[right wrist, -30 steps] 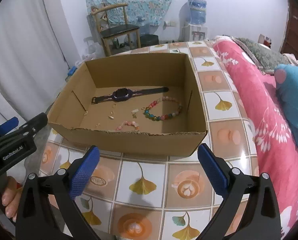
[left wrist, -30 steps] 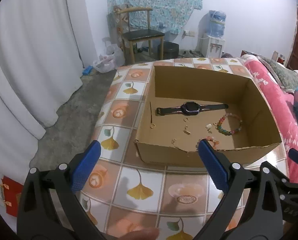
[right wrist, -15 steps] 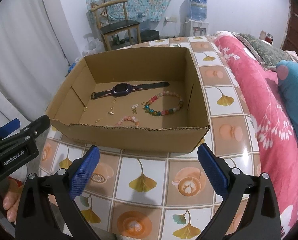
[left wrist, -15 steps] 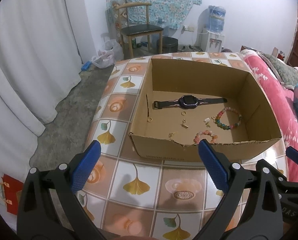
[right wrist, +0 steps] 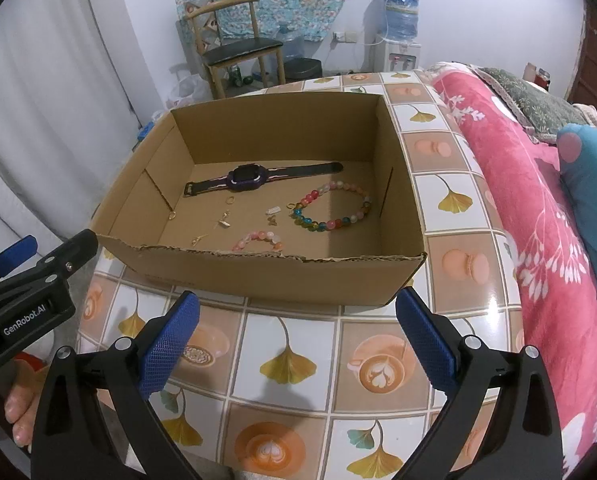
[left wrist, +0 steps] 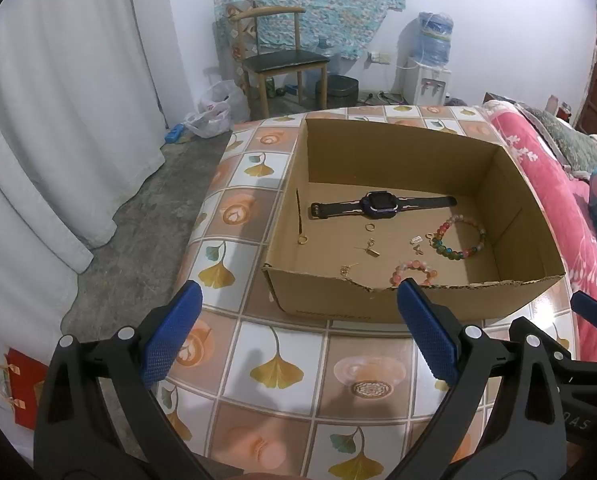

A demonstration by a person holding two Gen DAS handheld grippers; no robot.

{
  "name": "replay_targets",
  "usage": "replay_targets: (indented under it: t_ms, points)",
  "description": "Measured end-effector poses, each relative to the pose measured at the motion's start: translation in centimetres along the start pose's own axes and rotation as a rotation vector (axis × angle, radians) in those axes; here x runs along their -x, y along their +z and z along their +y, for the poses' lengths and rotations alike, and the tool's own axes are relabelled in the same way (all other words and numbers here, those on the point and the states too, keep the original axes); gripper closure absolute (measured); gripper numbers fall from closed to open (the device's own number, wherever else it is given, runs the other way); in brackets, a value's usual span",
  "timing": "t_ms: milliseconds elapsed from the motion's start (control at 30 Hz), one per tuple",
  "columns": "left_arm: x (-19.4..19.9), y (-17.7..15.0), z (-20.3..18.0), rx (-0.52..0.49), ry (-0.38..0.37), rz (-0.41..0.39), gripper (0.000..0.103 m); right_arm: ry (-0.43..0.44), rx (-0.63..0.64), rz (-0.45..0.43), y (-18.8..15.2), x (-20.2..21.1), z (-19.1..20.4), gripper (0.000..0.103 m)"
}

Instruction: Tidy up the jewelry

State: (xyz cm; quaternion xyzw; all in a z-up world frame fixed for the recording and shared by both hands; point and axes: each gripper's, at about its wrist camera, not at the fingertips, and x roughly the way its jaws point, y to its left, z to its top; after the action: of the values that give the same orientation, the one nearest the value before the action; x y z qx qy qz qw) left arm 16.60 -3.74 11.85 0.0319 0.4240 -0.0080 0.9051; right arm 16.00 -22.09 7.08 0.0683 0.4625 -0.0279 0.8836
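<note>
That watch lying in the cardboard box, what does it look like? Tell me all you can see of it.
The watch has a dark purple, squarish case with a black screen that is off. Its strap looks like dark rubber with pink edging near the case. It lies flat and unbuckled, stretched out straight along the far wall of the box. It rests on the bare cardboard floor, apart from the bracelets and small gold pieces. No tool touches it.

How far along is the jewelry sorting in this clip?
Barely begun, by the look of it. Nothing looks sorted: the watch, beaded bracelet, pink bracelet and small gold pieces lie loose on the floor of the box. Nothing is in hand: the left gripper and right gripper hover over the table short of the box, jaws open. All the arranging is left.
</note>
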Motion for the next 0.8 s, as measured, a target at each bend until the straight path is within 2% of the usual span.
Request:
replay_targets:
  t_ms: [800]
  points:
    - [-0.06,-0.03,0.08,-0.003,-0.002,0.000,0.008,0.004,0.011,0.003,0.09,0.06,0.28,0.007]
